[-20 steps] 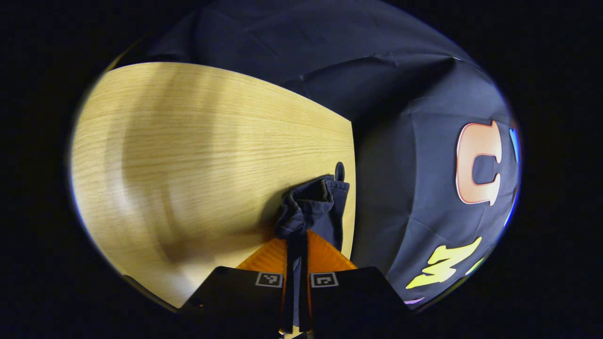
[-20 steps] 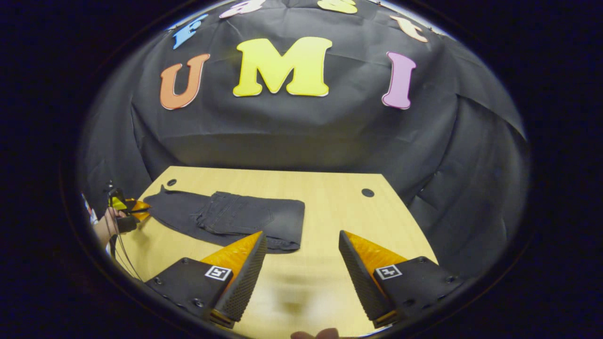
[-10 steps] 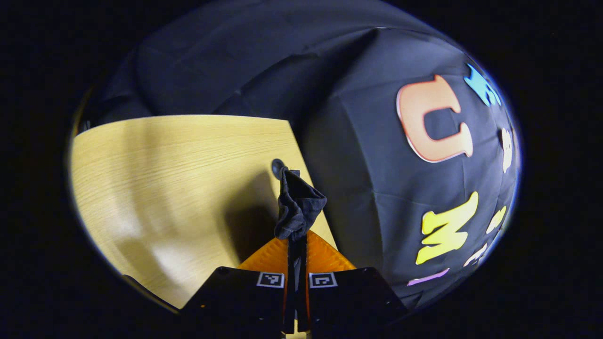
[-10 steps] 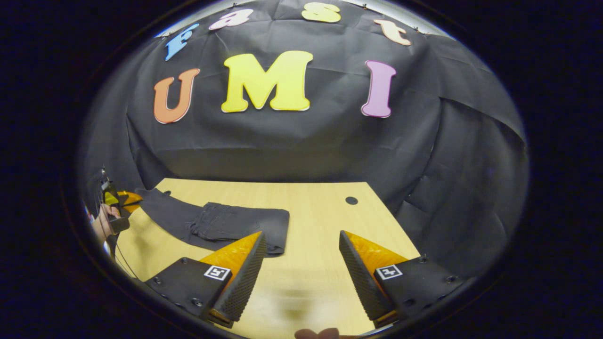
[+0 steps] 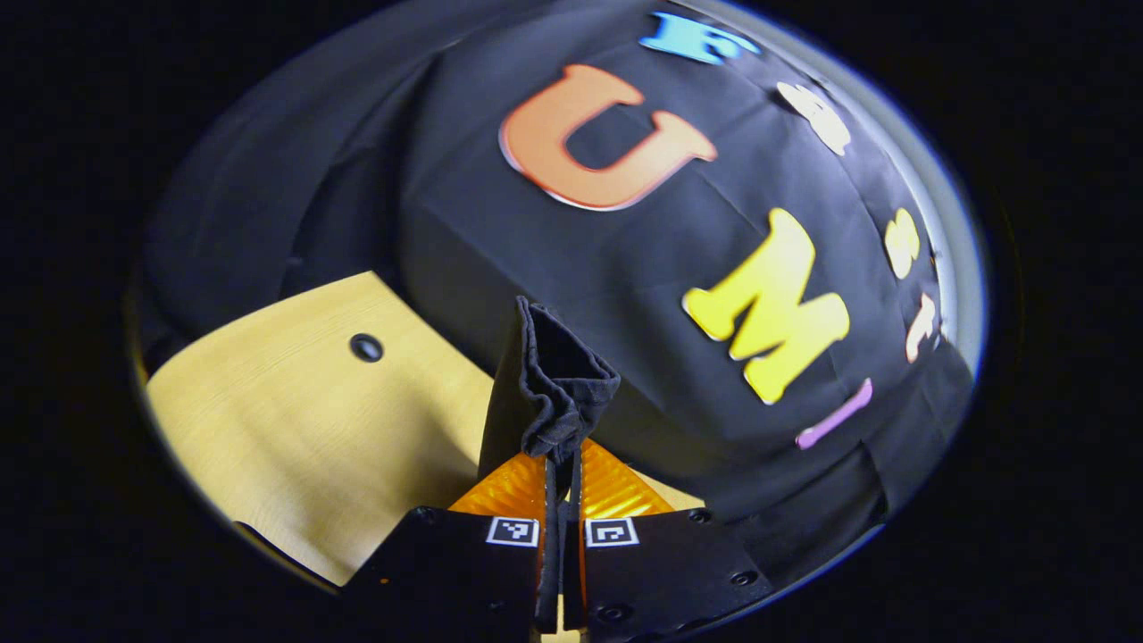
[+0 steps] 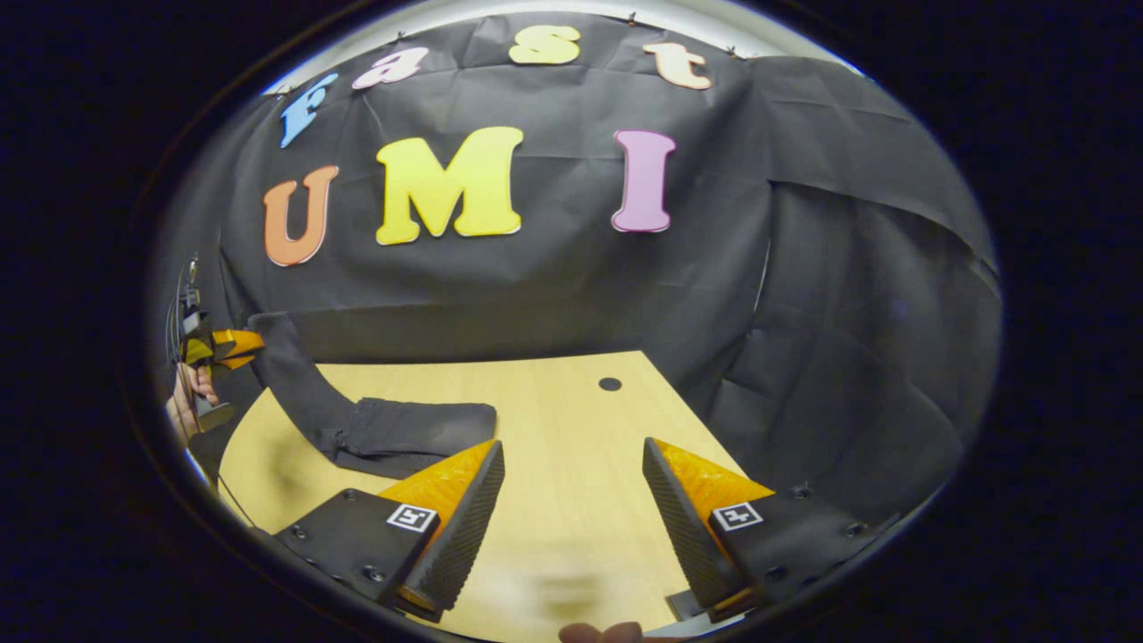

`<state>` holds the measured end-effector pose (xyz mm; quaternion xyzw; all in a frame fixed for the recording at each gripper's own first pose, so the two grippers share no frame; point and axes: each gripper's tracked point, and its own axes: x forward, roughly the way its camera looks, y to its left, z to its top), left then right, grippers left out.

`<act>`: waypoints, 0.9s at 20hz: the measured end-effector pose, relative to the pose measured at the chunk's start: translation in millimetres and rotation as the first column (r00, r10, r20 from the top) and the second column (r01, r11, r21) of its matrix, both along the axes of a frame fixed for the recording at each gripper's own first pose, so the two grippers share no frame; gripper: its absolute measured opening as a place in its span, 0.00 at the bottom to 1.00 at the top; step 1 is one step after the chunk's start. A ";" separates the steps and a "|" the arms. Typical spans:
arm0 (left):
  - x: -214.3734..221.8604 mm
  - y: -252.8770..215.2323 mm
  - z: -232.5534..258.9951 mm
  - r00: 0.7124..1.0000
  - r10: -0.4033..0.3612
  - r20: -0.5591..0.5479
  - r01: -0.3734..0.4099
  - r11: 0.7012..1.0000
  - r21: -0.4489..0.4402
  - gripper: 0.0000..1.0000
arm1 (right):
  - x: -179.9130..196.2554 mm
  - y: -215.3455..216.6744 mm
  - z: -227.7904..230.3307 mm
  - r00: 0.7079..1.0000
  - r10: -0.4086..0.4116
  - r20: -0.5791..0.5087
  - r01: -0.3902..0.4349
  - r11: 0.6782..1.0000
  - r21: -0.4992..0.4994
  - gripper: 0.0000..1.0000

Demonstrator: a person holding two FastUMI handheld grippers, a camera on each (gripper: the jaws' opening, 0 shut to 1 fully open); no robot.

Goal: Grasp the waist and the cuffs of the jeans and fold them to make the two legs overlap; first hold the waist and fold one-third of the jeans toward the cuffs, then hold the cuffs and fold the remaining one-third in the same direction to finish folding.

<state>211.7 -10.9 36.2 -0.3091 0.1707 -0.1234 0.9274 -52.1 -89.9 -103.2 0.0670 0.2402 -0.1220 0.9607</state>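
One pair of dark jeans [image 6: 393, 433]: folded bulk lies on the left part of the wooden table [image 6: 571, 464], cuff end [image 5: 558, 384] lifted off it. Left gripper [image 5: 560, 478]: fingers together, clamped on the cuff fabric; in the right gripper view it [image 6: 234, 346] is held by a hand [image 6: 183, 402] at far left. Right gripper [image 6: 571, 509]: fingers apart, holding nothing, above bare tabletop right of the jeans. Two round holes in the table, one [image 5: 366, 346] near the cuff end, one [image 6: 610, 384] at the far right corner.
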 end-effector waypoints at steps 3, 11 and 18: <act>-4.7 -58.2 9.5 0.994 -0.082 0.066 0.070 0.984 0.162 0.05 | -17.1 -24.7 -5.8 0.999 -0.046 -0.006 0.046 0.999 0.017 0.96; -21.1 -183.5 -44.9 0.955 -0.265 0.133 0.164 0.845 0.509 0.05 | -52.5 -82.9 -27.6 0.984 -0.165 -0.067 0.166 0.986 0.014 0.94; -25.0 -244.8 -151.9 0.924 -0.379 0.049 0.238 0.670 0.703 0.05 | -50.2 -93.2 -46.6 0.978 -0.159 -0.138 0.160 0.987 -0.008 0.94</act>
